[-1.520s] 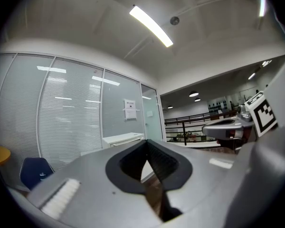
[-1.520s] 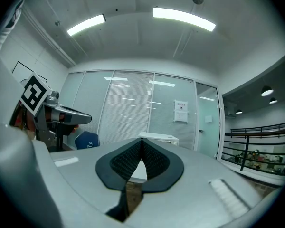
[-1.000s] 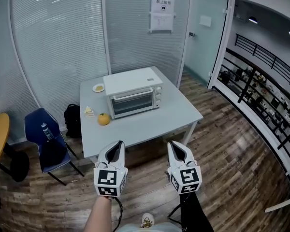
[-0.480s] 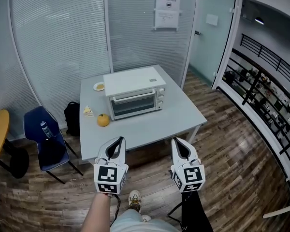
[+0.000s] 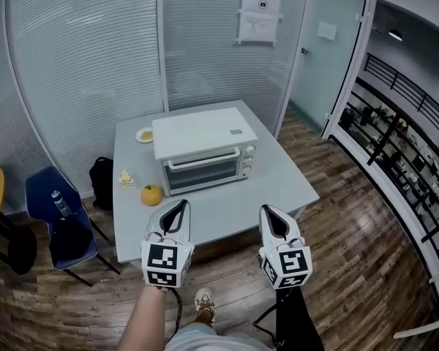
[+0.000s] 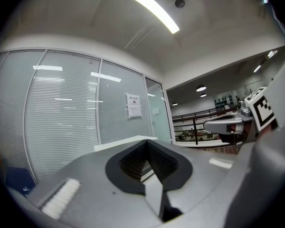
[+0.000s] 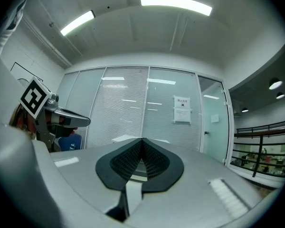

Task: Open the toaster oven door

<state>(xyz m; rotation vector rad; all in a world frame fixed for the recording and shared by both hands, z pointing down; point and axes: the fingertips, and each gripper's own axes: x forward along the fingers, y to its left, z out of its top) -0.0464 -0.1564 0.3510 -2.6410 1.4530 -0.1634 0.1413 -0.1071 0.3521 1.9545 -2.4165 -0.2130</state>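
Note:
A white toaster oven (image 5: 203, 151) stands on the grey table (image 5: 278, 189), its glass door (image 5: 201, 172) closed and facing me. My left gripper (image 5: 180, 205) is held over the table's near edge, jaws shut and empty. To its right my right gripper (image 5: 265, 209) is level with it, also shut on nothing. Both tips are well short of the oven. In the left gripper view the left gripper (image 6: 146, 141) has its pads meeting at the tip, with the oven's white top (image 6: 128, 141) just behind. The right gripper (image 7: 142, 140) in its own view is likewise closed.
An orange (image 5: 151, 194), a small cake slice (image 5: 126, 177) and a small plate (image 5: 145, 134) lie on the table left of the oven. A blue chair (image 5: 55, 218) and a black bag (image 5: 101, 181) stand at the left. Glass walls are behind, a railing (image 5: 402, 145) at the right.
The view has drawn closer to the table and oven. Both grippers now hang over the table's near edge, still side by side and shut.

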